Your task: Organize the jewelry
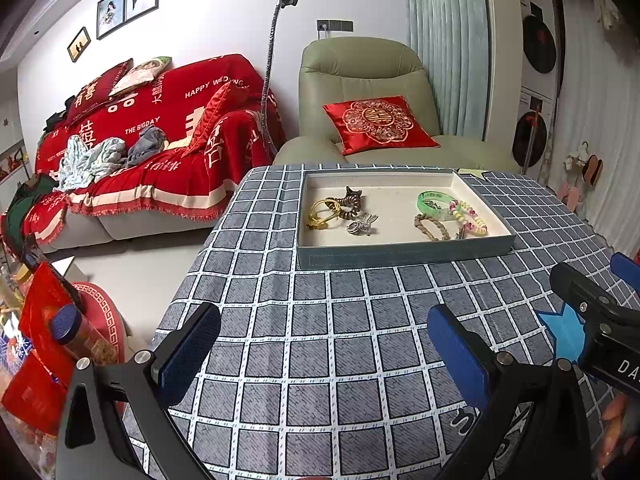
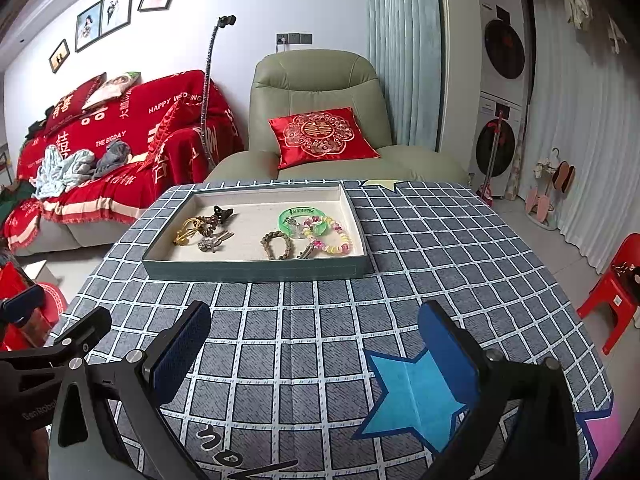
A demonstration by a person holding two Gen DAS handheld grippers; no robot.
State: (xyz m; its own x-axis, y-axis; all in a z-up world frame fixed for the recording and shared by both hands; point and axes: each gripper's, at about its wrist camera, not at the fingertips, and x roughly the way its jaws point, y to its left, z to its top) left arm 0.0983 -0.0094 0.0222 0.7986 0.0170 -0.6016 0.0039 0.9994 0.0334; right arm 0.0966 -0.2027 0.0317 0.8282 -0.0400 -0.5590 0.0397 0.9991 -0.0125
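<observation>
Both spread and empty above the desk, left tool and right tool, well short of tray holding jewelry in two clusters: sorted or awaiting sorting, impossible to tell.

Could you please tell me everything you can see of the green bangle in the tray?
The green bangle is a translucent ring, glass or jade by its look, with small dark lettering on its band. It lies flat in the right half of the tray, on the pale lining. A pastel bead bracelet overlaps its right side, and a small metal piece rests across its near left edge. Neither gripper is near it.
</observation>
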